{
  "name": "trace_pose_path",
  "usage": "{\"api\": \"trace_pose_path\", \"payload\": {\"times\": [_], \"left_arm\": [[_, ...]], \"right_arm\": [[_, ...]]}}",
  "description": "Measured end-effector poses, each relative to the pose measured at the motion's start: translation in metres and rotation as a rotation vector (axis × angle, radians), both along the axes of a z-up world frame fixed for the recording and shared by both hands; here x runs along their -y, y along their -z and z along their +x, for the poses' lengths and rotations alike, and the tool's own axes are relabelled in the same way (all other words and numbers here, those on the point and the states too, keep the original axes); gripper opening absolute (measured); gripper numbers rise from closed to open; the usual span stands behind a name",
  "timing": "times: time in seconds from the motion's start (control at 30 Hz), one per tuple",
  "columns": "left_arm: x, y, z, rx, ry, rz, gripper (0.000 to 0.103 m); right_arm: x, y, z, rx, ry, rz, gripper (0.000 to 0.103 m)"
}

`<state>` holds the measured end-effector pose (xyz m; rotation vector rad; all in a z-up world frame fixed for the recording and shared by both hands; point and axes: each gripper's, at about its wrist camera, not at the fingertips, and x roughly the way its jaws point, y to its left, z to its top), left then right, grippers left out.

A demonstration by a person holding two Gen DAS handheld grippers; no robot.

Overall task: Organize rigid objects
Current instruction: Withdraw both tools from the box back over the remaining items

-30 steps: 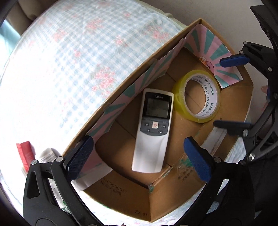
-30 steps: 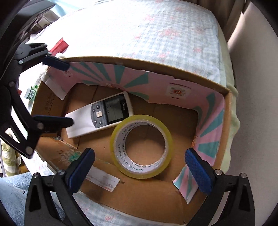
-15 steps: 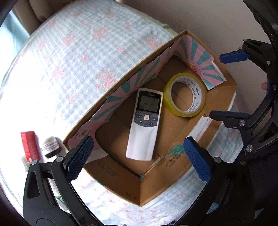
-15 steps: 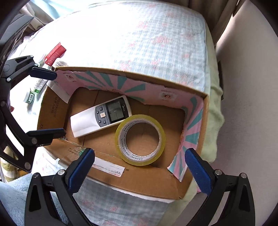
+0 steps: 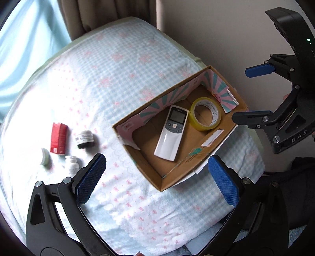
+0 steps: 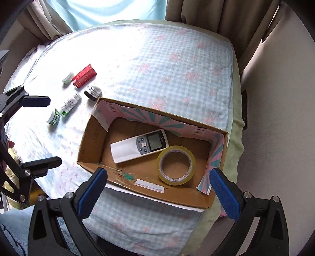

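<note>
A cardboard box (image 5: 173, 177) (image 6: 92, 135) lies on the table. Inside it lie a white remote control (image 5: 171, 132) (image 6: 138, 145) and a roll of yellow tape (image 5: 204, 116) (image 6: 176, 165). My left gripper (image 5: 156, 181) is open and empty, high above the box's near corner. My right gripper (image 6: 158, 189) is open and empty, high above the box's near wall. To the left of the box lie a red carton (image 5: 58, 137) (image 6: 84, 75), a dark jar (image 5: 85, 139) (image 6: 93, 92) and small white bottles (image 5: 71, 164) (image 6: 69, 105).
The table carries a pale blue checked cloth (image 5: 110, 65) (image 6: 157, 59). A small white-green jar (image 6: 53, 117) and a white cap (image 5: 44, 159) (image 6: 67, 77) lie near the bottles. Curtains (image 6: 206, 13) and a wall stand behind the table.
Both grippers have risen and pulled back from the box, so the box looks smaller and the items left of it have come into view. Remote and tape have not moved.
</note>
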<state>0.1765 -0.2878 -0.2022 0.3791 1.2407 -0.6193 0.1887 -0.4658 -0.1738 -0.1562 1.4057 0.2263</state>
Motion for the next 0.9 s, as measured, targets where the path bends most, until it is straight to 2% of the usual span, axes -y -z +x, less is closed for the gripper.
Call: {"api": "trace_pose_path", "payload": {"times": [0.13,0.23,0.43,0.53,0.7,0.9], "left_arm": [[-0.045,-0.019,-0.014,0.044,-0.095,0.014,0.103],[-0.090,-0.027,-0.027,0.042,-0.182,-0.007,0.103],[-0.187,-0.024,-0.050,0.015,-0.353,-0.025,0.103],[-0.231,-0.021,-0.056,0.012,-0.422,-0.030,0.103],[-0.291,-0.016,-0.059,0.049,-0.476,0.006,0.103],[-0.341,-0.002,-0.048,0.035,-0.496,0.021,0.103]], "right_arm": [[-0.026,-0.015,-0.001,0.027,-0.022,0.000,0.103],[-0.051,-0.027,-0.001,0.044,-0.046,0.015,0.103],[-0.106,-0.036,0.010,0.035,-0.024,0.130,0.103],[-0.137,-0.042,0.015,0.047,0.014,0.148,0.103],[-0.189,-0.041,0.029,0.025,0.107,0.234,0.103],[-0.253,-0.008,0.045,-0.039,0.156,0.236,0.103]]}}
